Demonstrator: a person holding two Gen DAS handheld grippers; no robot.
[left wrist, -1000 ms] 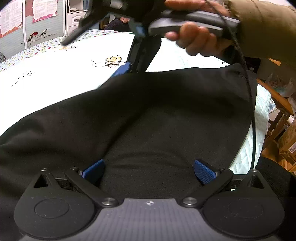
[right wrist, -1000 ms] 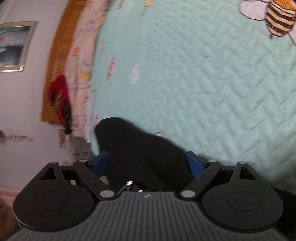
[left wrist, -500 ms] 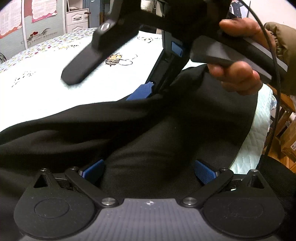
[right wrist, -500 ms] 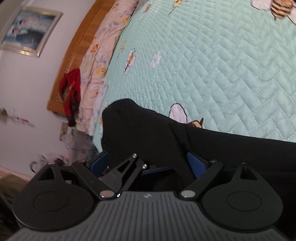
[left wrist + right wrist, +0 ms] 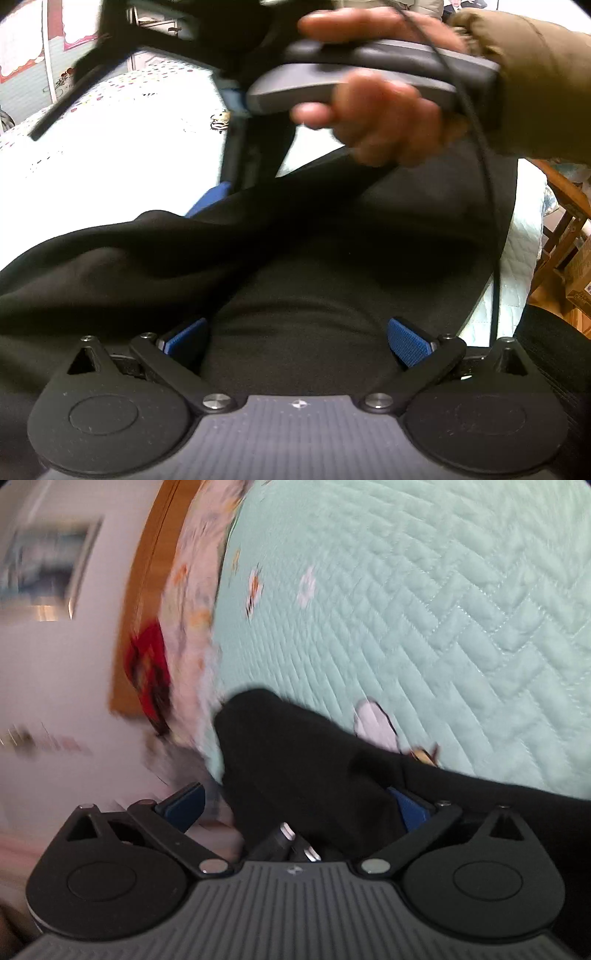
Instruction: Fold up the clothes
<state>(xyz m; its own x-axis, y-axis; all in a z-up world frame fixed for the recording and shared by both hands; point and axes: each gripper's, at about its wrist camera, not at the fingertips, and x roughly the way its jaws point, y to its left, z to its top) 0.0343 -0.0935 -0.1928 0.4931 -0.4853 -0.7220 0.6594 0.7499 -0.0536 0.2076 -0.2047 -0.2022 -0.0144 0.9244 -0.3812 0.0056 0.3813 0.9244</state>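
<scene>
Black garment (image 5: pixel 303 280) spread over the bed, bunched in a thick fold just ahead of the left hand-held gripper (image 5: pixel 295 336) and running on beneath it. Fabric fills the space between that hand-held gripper's blue pads (image 5: pixel 406 345), which stand wide apart; cannot tell whether they press on the cloth or merely rest over it.

Beyond the fold, up and ahead, the right hand-held gripper (image 5: pixel 218 192) points down at the garment's far edge, one blue fingertip showing at the cloth line. Held by a hand (image 5: pixel 373 107) in a tan sleeve (image 5: pixel 535 81), blurred, with a black cable (image 5: pixel 487 206) trailing down the right side.

From the right wrist view, a rounded lobe of the black garment (image 5: pixel 295 768) lies between the right hand-held gripper's (image 5: pixel 295 805) fingers, closer to the right pad and partly covering it, clear of the left pad. Jaws wide and opening, not clamped on the cloth.

Ahead of it, mint quilted bedspread (image 5: pixel 424 609) with a small bee print just past the garment's edge. Farther left, a floral pillow strip (image 5: pixel 192 602), a wooden headboard (image 5: pixel 147 572), something red (image 5: pixel 147 672) hanging at it, and a framed picture (image 5: pixel 44 565) on the wall, all blurred.
</scene>
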